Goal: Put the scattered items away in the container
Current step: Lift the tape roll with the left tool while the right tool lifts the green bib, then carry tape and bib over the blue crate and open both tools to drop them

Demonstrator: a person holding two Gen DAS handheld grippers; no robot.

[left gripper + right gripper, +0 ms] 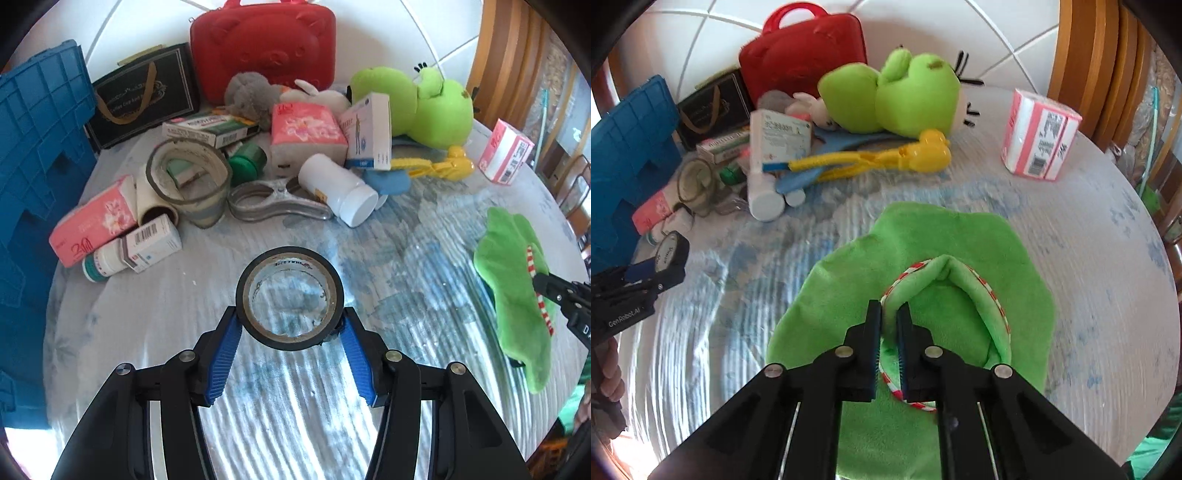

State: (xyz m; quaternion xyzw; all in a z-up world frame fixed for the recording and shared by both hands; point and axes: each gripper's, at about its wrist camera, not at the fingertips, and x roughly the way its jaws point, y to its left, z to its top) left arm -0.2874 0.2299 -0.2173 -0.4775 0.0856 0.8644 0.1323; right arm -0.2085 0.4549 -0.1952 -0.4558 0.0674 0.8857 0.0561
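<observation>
Blue-patterned tablecloth (pixel 406 258), left hand-held gripper (pixel 291 325) clamping upright tape roll (pixel 290 297), right hand-held gripper (pixel 890 314) pinching flat green slipper (pixel 923 258)

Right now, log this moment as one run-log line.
left hand-held gripper: shut on black tape roll | right hand-held gripper: shut on green plush slipper strap | blue crate: left edge

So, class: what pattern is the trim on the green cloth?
Red and white stripes on the trim of the green cloth; clearest in the right wrist view.
</observation>
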